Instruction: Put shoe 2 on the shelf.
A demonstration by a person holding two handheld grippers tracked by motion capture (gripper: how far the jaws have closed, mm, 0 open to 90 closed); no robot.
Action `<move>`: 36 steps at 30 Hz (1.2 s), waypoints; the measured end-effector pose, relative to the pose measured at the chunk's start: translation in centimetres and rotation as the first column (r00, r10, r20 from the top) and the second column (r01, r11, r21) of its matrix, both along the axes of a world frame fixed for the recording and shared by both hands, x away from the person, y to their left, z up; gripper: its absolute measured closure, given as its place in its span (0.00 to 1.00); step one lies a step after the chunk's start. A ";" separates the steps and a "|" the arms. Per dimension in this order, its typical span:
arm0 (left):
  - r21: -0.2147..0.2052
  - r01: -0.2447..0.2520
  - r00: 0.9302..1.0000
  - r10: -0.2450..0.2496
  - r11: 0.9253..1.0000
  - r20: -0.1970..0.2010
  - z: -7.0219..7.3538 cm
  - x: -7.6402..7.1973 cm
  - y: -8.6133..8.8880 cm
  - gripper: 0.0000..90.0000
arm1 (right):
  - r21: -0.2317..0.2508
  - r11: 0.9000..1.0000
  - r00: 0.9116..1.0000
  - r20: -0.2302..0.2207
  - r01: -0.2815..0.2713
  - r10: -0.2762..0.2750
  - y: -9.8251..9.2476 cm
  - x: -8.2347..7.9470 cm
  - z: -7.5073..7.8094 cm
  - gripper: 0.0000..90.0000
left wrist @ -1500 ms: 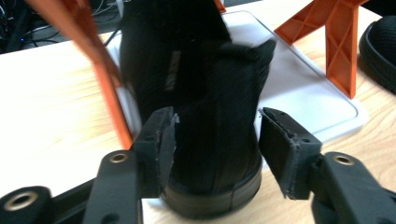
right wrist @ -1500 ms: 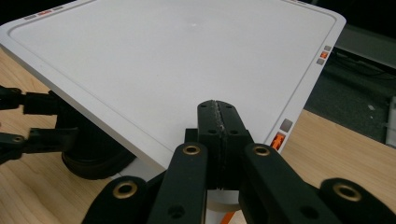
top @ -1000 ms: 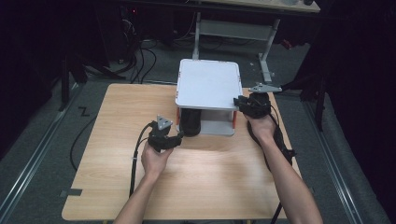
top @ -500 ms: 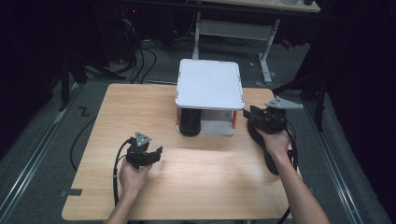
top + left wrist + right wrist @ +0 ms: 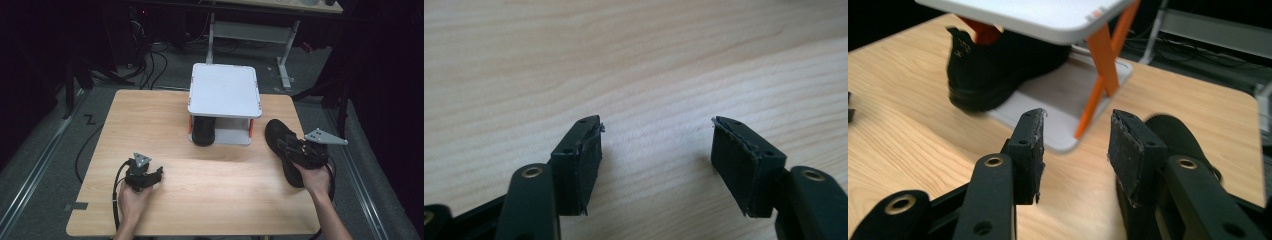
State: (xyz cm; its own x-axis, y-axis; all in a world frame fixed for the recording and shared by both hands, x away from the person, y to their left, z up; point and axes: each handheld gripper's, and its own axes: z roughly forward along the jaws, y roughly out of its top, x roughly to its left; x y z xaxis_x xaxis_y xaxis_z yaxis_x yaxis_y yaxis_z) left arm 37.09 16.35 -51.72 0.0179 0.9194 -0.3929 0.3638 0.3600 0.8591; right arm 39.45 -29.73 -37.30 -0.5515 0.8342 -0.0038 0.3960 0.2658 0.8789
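While both grippers were held low over the wooden table (image 5: pixel 165 110), a white two-level rack (image 5: pixel 224 90) with orange posts stood at the table's far middle and is taken as the landmark for everything else. One black shoe (image 5: pixel 202 131) was tucked on the rack's lower shelf, under its left half, with its end sticking out toward the person. A second black shoe (image 5: pixel 281 150) lay flat on the table just to the right of the rack and nearer the person, clear of the shelf.

The right gripper (image 5: pixel 295 150) was held over that second shoe, on its near part; its jaws had just been opening and were seen parted in the right gripper view, with only table and the rack's base between them, the shoe lying under the right-hand jaw. Whether the pads touched the shoe could not be told.

The left gripper (image 5: pixel 150 172) was kept well to the near left of the rack, its jaws spread wide over bare wood, having just opened a little further, with nothing between them.
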 end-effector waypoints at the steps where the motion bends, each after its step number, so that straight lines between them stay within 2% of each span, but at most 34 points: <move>1: 0.000 -0.003 1.000 0.003 1.000 0.001 0.0 0.0 0.0 0.40 | 0.001 1.000 1.000 -0.003 0.008 -0.008 -0.3 -0.2 -0.2 0.63; 9: 0.001 -0.011 1.000 0.011 1.000 -0.004 0.0 -0.2 0.1 0.38 | -0.013 0.997 0.997 -0.010 0.077 -0.077 -2.3 -1.5 -1.7 0.63; 18: 0.000 -0.010 1.000 0.010 1.000 -0.004 0.0 -0.2 0.1 0.37 | -0.026 0.987 0.986 -0.028 0.162 -0.162 -4.7 -1.9 -3.1 0.62; 23: -0.001 -0.009 1.000 0.009 1.000 -0.004 0.0 -0.2 0.1 0.37 | -0.063 0.988 0.986 -0.081 0.141 -0.146 -4.8 -1.5 -4.3 0.63; 29: -0.001 -0.009 1.000 0.009 1.000 -0.004 0.0 -0.2 0.1 0.37 | -0.128 0.982 0.984 -0.094 0.141 -0.153 -4.2 -0.5 -5.4 0.63; 32: -0.001 -0.009 1.000 0.009 1.000 -0.004 0.0 -0.2 0.1 0.37 | -0.138 0.981 0.981 -0.116 0.137 -0.154 -4.3 0.3 -5.9 0.63; 34: -0.001 -0.009 1.000 0.009 1.000 -0.004 0.0 -0.2 0.1 0.37 | -0.147 0.979 0.975 -0.154 0.140 -0.162 -4.4 1.0 -6.7 0.61; 35: -0.001 -0.009 1.000 0.009 1.000 -0.004 0.0 -0.2 0.1 0.37 | -0.134 0.982 0.971 -0.180 0.133 -0.156 -4.6 1.3 -7.2 0.60; 36: -0.001 -0.009 1.000 0.009 1.000 -0.004 0.0 -0.2 0.1 0.37 | -0.097 0.987 0.967 -0.209 0.127 -0.144 -4.8 1.6 -7.8 0.60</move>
